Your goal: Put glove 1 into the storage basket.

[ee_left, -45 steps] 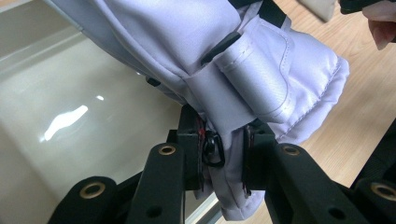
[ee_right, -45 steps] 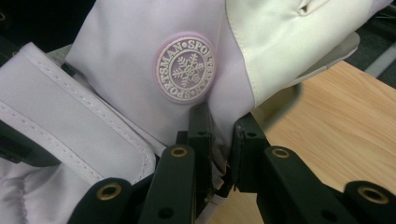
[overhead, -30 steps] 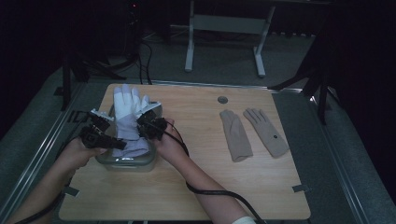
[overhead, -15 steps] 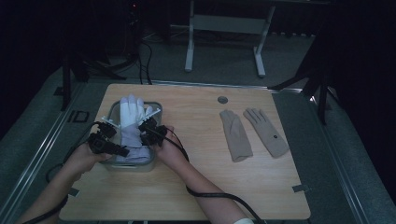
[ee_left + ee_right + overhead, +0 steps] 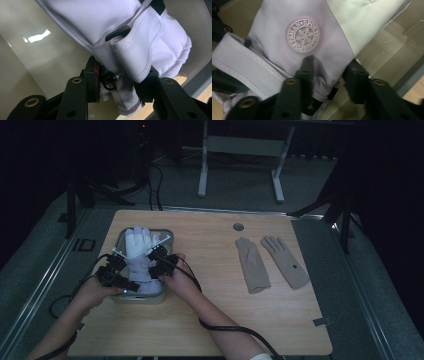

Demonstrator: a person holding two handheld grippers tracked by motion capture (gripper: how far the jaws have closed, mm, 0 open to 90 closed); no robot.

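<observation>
Item: white and lilac ski glove (image 5: 138,256), lying lengthwise in a pale rectangular tray (image 5: 167,239) on the left part of the wooden table (image 5: 210,320); fingers point away from the person, cuff toward the near end.

Left gripper (image 5: 121,281): at the glove's cuff end, on the tray's near left. In the left gripper view the jaws stand either side of the bunched cuff fabric (image 5: 140,62), narrowed and clamped on it.

Right gripper (image 5: 156,261): at the glove's right side, over the tray's right half. In the right gripper view the jaws straddle the lilac back of the glove below the round snowflake badge (image 5: 304,35); the left jaw presses on fabric, the right jaw sits at the glove's edge; whether they truly grip cannot be told.

Also on table: two tan gloves (image 5: 251,265), (image 5: 286,261), side by side, well apart to the right.
</observation>
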